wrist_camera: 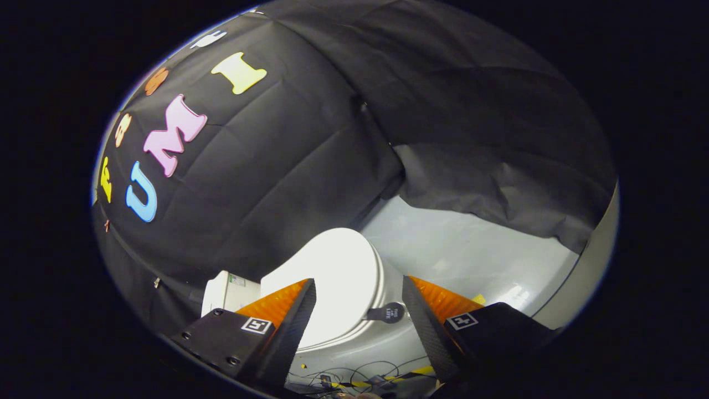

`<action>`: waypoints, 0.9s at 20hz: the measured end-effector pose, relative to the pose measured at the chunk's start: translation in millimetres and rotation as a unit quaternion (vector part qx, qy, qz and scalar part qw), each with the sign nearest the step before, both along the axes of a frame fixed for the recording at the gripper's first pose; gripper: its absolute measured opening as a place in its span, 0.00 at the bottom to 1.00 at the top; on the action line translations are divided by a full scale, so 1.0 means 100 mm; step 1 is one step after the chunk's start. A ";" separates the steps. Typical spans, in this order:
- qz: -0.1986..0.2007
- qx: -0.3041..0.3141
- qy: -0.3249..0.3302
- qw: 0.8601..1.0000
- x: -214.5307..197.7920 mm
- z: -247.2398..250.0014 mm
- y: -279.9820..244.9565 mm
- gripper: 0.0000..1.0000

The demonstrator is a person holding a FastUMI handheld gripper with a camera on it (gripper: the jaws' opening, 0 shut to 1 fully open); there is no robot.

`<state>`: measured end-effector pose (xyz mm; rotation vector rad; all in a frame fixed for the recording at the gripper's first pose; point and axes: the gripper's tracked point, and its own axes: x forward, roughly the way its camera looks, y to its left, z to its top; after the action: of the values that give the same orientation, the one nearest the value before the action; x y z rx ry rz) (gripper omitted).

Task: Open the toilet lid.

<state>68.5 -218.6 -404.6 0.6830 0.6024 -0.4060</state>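
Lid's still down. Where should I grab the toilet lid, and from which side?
Grip the small dark tab on the toilet lid rim; it sticks out from the closed lid's edge. Come in edge-on so the open gripper fingers straddle it, then lift.

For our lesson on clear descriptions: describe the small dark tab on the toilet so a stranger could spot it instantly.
Find the white toilet standing on the pale grey floor before the black cloth wall. Its lid is down; the tab sticks out from the lid's front rim, between the open claw's fingers. It is the lone dark, rounded piece against white.
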 end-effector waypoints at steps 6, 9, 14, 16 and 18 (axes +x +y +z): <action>-0.015 0.069 0.047 0.996 -0.02 -0.68 -0.06 0.98; -0.017 0.096 0.072 0.993 -0.05 -1.04 -0.03 0.98; -0.010 0.121 0.098 0.988 -0.07 -1.36 0.13 0.98; -0.007 0.130 0.089 0.987 -0.02 -1.40 0.18 0.98; -0.006 0.142 0.092 0.986 -0.02 -1.47 0.22 0.96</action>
<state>66.2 -196.4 -551.7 0.9291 0.8411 -0.4012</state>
